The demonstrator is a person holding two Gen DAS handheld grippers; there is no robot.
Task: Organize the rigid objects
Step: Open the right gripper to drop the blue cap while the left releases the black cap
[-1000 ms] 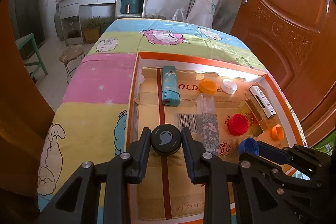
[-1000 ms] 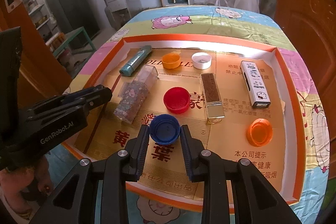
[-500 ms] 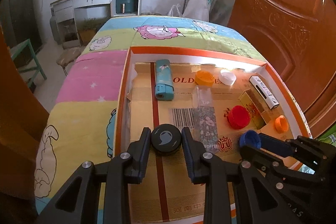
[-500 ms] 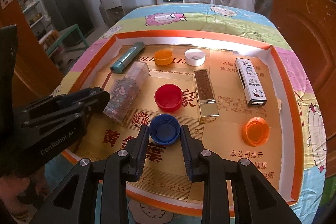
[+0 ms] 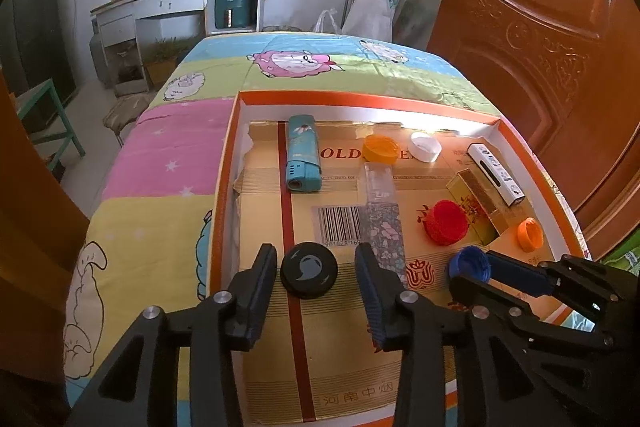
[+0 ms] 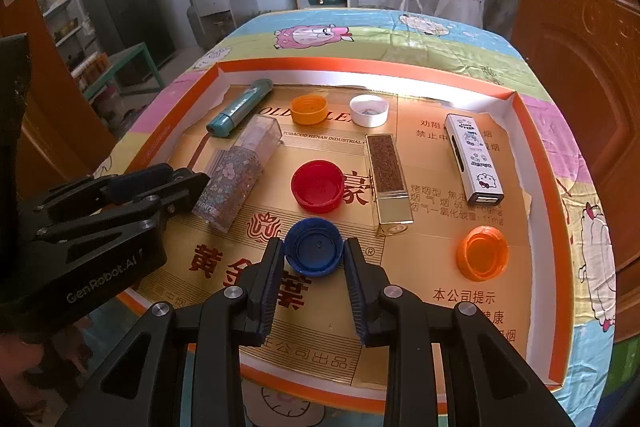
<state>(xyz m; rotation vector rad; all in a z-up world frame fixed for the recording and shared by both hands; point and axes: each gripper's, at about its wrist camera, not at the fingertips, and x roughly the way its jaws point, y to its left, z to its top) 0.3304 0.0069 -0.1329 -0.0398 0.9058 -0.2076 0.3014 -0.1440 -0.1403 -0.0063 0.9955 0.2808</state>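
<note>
We see both views bright w/ daylight and sharp in the middle. A glare strip burns out the far inner wall of the tray (image 5: 400,115) (image 6: 360,83). Shadows under the caps are soft & short. Fisheye bends the edges hard; corners go black. The door (image 5: 540,27) glows warm orange.
</note>
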